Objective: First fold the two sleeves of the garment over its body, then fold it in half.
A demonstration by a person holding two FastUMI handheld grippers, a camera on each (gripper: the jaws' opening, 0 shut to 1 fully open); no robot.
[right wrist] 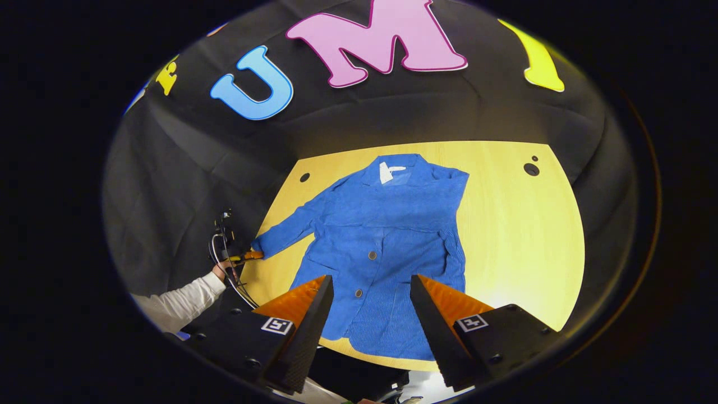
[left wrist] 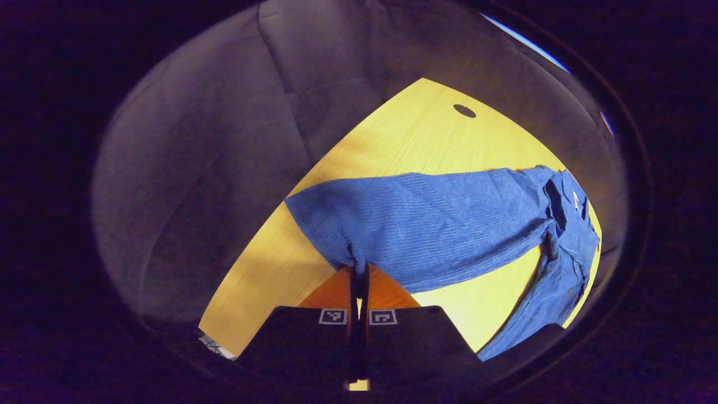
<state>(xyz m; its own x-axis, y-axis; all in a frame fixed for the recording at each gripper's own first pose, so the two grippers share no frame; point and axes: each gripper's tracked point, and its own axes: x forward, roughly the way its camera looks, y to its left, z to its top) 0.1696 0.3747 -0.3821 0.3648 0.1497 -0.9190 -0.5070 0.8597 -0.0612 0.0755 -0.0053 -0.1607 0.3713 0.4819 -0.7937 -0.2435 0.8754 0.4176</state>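
The left gripper [left wrist: 359, 275] pinches the blue jacket's [right wrist: 381, 247] sleeve cuff [left wrist: 345, 252] while the right gripper [right wrist: 370, 292] hovers wide above the tabletop [right wrist: 516, 235].

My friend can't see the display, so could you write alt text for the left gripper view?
A gripper pinches the cuff of a blue jacket's sleeve, its jaws shut on the cloth. The sleeve stretches across a yellow wooden table to the rest of the jacket, bunched at the right edge.
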